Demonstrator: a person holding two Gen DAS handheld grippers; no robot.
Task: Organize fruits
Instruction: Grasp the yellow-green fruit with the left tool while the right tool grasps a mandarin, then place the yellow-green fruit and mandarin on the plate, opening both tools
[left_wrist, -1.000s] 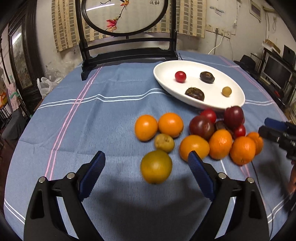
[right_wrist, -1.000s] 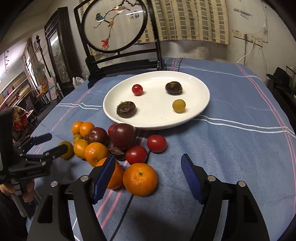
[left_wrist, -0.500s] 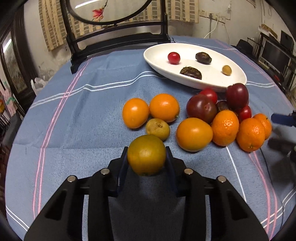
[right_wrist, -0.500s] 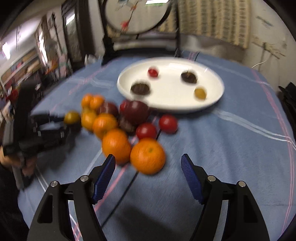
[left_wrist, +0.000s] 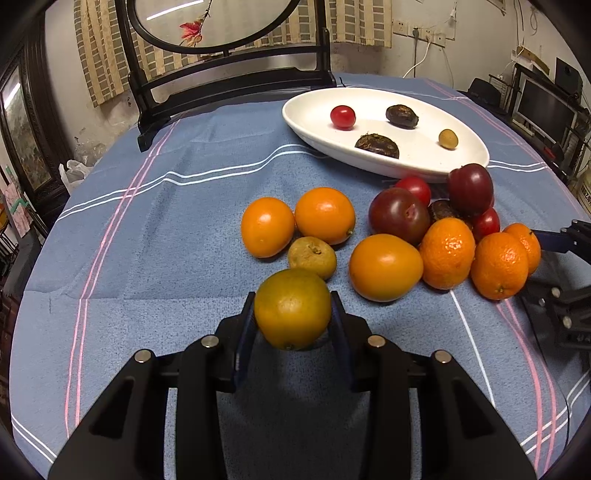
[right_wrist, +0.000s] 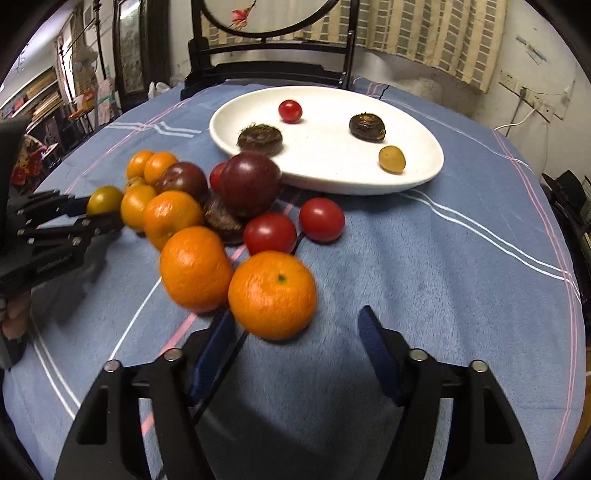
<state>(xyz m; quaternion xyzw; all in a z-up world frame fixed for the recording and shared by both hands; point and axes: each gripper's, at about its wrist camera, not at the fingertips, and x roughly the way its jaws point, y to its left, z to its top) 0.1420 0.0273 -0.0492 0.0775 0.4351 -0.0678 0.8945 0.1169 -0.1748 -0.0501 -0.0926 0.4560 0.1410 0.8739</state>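
Note:
My left gripper (left_wrist: 293, 314) is shut on a greenish-orange citrus fruit (left_wrist: 291, 308), just above the blue cloth; it also shows in the right wrist view (right_wrist: 105, 199). A pile of oranges, plums and tomatoes lies beyond it (left_wrist: 384, 266). A white oval plate (left_wrist: 306, 110) holds a cherry tomato (left_wrist: 342, 117), two dark chestnut-like fruits and a small yellow fruit. My right gripper (right_wrist: 295, 339) is open, with a mandarin (right_wrist: 272, 294) just ahead of its fingers and close to the left one.
A dark wooden screen stand (left_wrist: 229, 85) stands at the table's far edge. The blue striped tablecloth (left_wrist: 155, 229) covers the round table. Shelves and monitors (left_wrist: 546, 107) stand off to the right.
My left gripper closed on the greenish-orange fruit. My right gripper moved forward toward the mandarins, staying open.

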